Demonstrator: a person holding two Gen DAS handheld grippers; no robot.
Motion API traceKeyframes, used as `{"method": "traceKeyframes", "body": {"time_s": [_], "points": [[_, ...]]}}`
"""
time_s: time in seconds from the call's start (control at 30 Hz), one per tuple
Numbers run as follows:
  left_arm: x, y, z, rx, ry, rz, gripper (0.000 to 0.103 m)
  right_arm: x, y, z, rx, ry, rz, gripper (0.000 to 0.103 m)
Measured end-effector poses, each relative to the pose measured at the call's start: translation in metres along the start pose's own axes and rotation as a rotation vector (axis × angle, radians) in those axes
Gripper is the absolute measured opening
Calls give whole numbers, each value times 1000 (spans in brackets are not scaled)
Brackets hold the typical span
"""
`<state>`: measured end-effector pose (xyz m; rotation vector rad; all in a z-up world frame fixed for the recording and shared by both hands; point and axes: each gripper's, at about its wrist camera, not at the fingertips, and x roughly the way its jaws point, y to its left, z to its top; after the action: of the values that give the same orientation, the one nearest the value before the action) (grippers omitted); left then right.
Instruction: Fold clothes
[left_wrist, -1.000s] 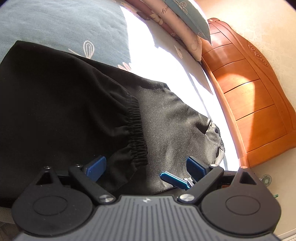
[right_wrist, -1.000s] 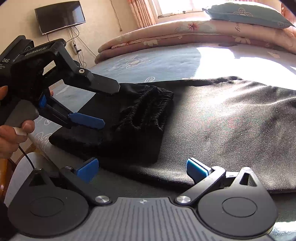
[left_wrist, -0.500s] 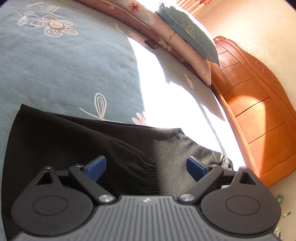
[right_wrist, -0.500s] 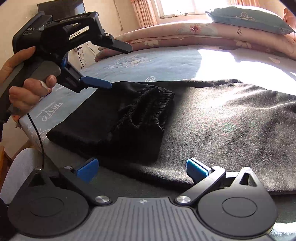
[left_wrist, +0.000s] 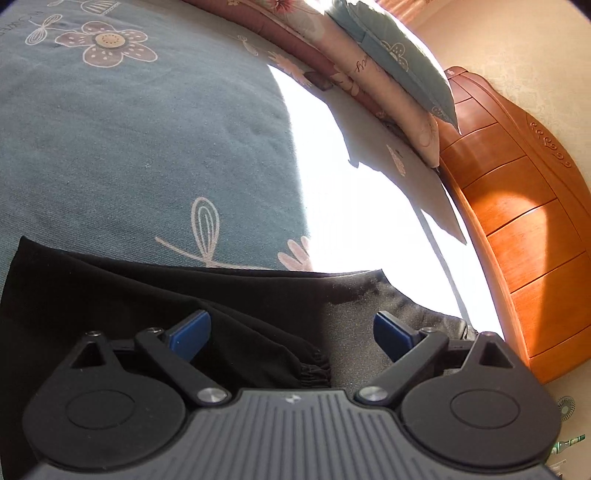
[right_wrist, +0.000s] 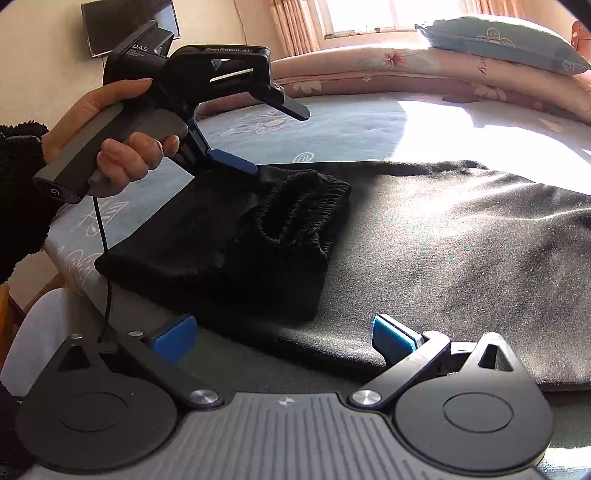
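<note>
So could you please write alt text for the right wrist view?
Black trousers lie on a blue floral bed, one cuffed leg folded over. The open left gripper, in a hand, hovers above the cuff; the open right gripper sits at the near edge.

A home bedroom: a bed with a blue flower-print sheet (left_wrist: 147, 147), stacked pillows (right_wrist: 498, 40), an orange wooden headboard (left_wrist: 517, 229), a wall-mounted black television (right_wrist: 129, 26), curtained window (right_wrist: 388, 14).

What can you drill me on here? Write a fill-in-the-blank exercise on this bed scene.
The garment lying on the bed is ___ in colour.
The left gripper hovers by its elastic end with jaws ___.
The right gripper grips ___.
The headboard is made of ___.
Missing: black; open; nothing; wood.
</note>
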<state>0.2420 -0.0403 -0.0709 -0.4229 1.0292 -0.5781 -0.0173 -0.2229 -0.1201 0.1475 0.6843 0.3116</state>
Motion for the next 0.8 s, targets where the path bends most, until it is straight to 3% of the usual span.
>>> {"method": "traceKeyframes", "body": {"time_s": [0.23,0.53,0.67,0.8], "points": [[38,7,7,-30,50,42,95,0,1,1,2,6,-4,103],[-5,11,10,-29,-6,32,95,1,0,0,5,4,-3,103],[0,29,11,-63,-6,77,95,1,-2,0,12,0,2,103],[12,41,18,-99,2,58,96,1,-1,0,7,2,2,103]]}}
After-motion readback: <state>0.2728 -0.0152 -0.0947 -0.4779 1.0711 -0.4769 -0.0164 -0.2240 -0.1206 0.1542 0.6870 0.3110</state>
